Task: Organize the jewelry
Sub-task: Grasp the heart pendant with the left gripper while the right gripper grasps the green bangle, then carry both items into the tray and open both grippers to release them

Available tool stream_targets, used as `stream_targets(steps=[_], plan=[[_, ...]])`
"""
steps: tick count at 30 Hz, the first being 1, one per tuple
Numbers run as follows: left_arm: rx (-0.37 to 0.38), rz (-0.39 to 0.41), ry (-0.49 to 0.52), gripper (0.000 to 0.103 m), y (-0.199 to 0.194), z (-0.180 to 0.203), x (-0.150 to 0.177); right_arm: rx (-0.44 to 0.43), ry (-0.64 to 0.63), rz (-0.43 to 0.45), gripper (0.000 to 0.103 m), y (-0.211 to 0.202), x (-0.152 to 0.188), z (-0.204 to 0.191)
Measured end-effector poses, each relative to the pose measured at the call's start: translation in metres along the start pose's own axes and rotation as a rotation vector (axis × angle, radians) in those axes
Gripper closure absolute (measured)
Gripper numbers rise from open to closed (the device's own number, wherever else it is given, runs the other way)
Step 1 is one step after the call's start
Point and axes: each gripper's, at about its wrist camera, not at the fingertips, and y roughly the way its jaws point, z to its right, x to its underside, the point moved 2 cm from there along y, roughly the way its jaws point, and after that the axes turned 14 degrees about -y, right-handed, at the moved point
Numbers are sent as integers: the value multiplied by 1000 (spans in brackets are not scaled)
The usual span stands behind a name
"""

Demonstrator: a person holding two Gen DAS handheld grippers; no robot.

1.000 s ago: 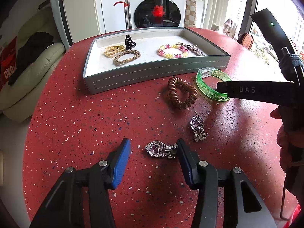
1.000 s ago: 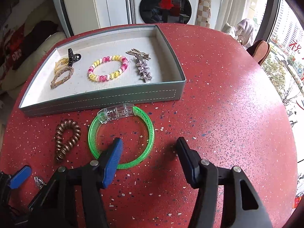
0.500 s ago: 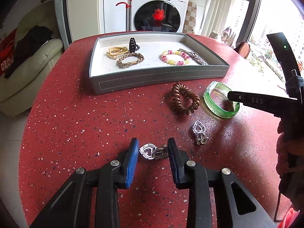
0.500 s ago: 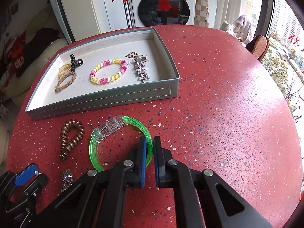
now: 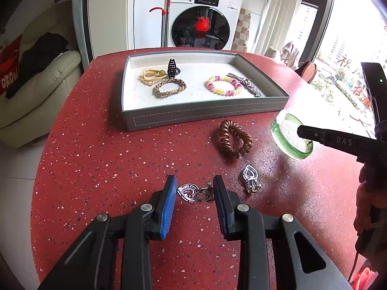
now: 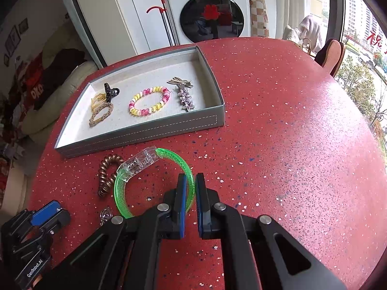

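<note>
Progress stands at roughly half. Five pieces already lie in the grey rectangular tray (image 5: pixel 205 114), upper centre of the left wrist view: a black claw clip (image 5: pixel 172 68), a yellow band (image 5: pixel 151 75), a tan braided bracelet (image 5: pixel 169 87), a pink-and-yellow beaded bracelet (image 5: pixel 224 86) and a silver star hair clip (image 6: pixel 185 97). Four pieces remain outside it on the red speckled round table (image 5: pixel 96 157).

Left gripper (image 5: pixel 195 194), lower centre, has its blue pads clamped on a silver heart-shaped earring (image 5: pixel 194 192), one at each end. Right gripper (image 6: pixel 189 193) has its fingers pressed together on the rim of a translucent green bangle with a clear clasp (image 6: pixel 154 169), which appears tilted off the table in the left wrist view.

Outstanding: a brown spiral hair tie (image 5: pixel 234 142) and a second silver heart earring (image 5: pixel 251 178), both at centre right, near each other but apart.

Obstruction: the tray's near wall stands between both held pieces and the tray floor, so each likely needs lifting over. A washing machine (image 5: pixel 202 19) and a cream sofa (image 5: pixel 29 96) occupy the background.
</note>
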Motion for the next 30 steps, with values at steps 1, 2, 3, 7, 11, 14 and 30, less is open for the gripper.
stream_targets(steps=[1,2,3,7,11,14,30], plan=[[1,4,1,53,-1,1,-3,-5,2,4,95,-2,0,0],[2,9,3,53,-2,2,-4,-9,4,7,95,-3,0,0],[2,14,4,53,-4,2,-6,-12,5,10,95,-5,0,0],[11,27,-2,53,-6,3,-15,-24,11,20,95,-9,-2,0],[15,38,-11,53,-5,4,-27,-27,7,28,95,-14,-7,0],[21,53,-24,53,-4,2,-38,-28,0,34,95,-16,-13,0],[19,101,-34,53,21,0,-105,-43,-18,52,95,-1,-67,1]])
